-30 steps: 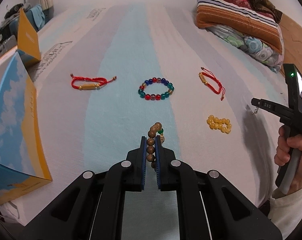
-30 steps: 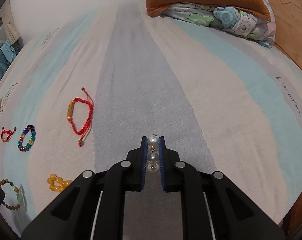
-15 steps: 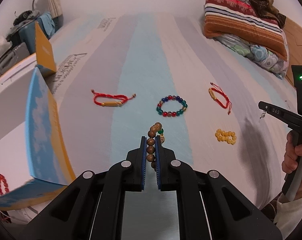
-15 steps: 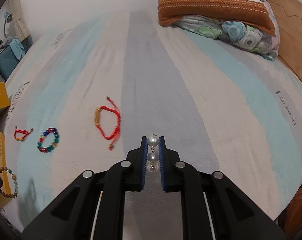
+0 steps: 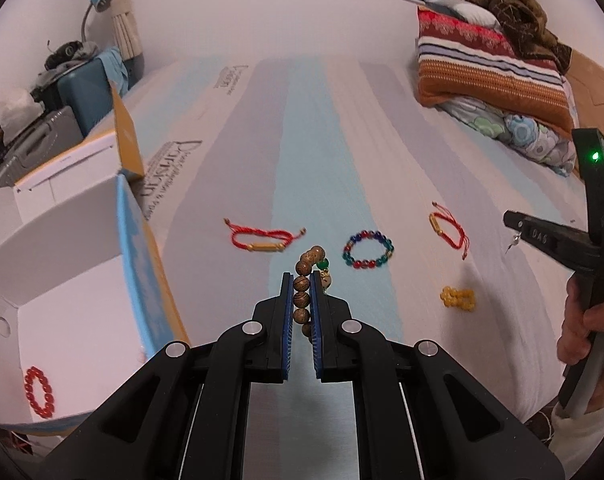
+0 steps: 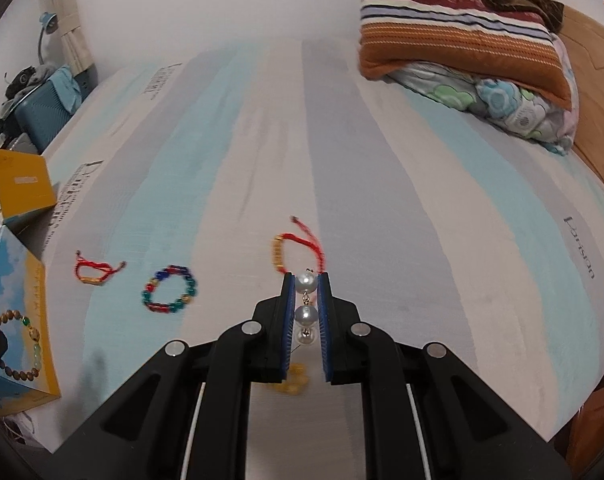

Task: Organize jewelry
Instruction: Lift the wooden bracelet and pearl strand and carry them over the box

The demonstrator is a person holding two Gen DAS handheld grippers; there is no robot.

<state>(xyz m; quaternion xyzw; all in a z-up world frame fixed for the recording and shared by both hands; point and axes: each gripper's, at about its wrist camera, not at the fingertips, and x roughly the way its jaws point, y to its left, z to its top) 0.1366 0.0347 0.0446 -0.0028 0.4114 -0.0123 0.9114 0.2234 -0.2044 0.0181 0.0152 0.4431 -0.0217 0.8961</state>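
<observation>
Striped blue, grey and cream bedding point(image 5: 314, 152) fills both views. At lower centre of the left view, the left gripper point(image 5: 302, 280) is clamped on a brown wooden bead bracelet point(image 5: 308, 268). At lower centre of the right view, the right gripper point(image 6: 306, 284) is clamped on a white pearl earring point(image 6: 305, 300). An open white box point(image 5: 61, 248) at left holds a red bead bracelet point(image 5: 39, 392).

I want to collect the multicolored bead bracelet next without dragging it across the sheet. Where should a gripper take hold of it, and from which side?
Grip the near arc of the multicolored bead bracelet, coming straight down from above, with one finger inside the ring and one outside. It lies flat and open on the bed sheet, so a side approach would probably just push it.
</observation>
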